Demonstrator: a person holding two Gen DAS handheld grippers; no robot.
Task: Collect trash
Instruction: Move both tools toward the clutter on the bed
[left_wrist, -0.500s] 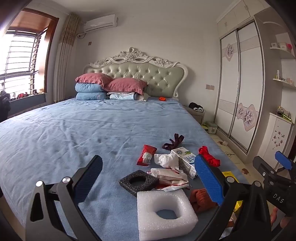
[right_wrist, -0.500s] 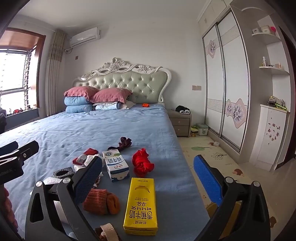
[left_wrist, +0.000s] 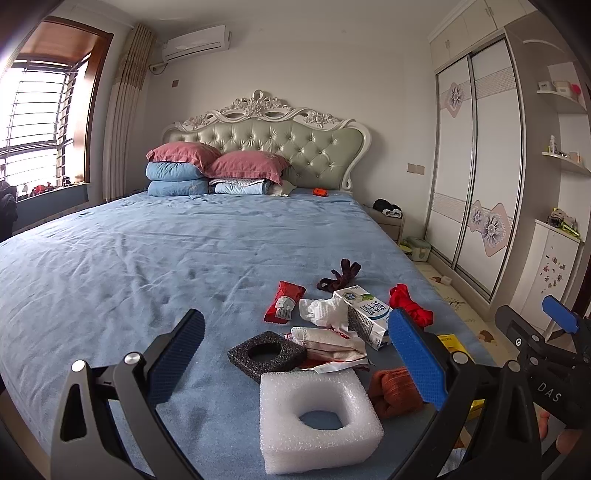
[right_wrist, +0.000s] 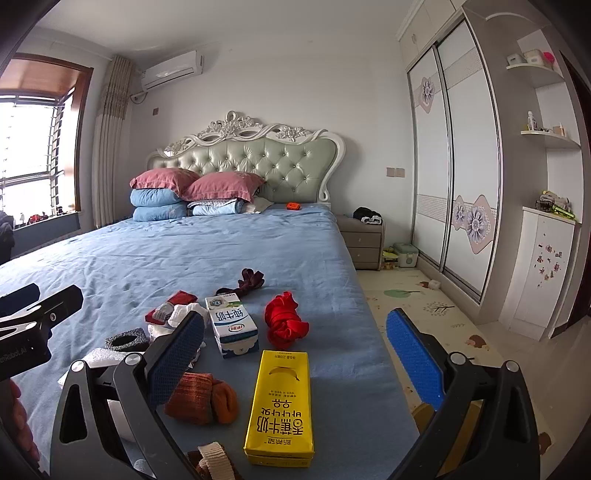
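Hovering over the near end of the bed (left_wrist: 147, 266), the left gripper (left_wrist: 295, 343) and right gripper (right_wrist: 295, 339) are shown spread wide, nothing held. The white foam (left_wrist: 317, 417) lies nearest the left gripper, the yellow carton (right_wrist: 280, 402) nearest the right. Each is best straddled squarely before the jaws are closed, the socks (right_wrist: 201, 398) being avoided.

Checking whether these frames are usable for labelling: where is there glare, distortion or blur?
Left wrist view: window blown out white, wardrobe edges bowed by the fisheye, dark corners. Right wrist view: window likewise overexposed, but the yellow carton lettering stays sharp; no motion blur in either.
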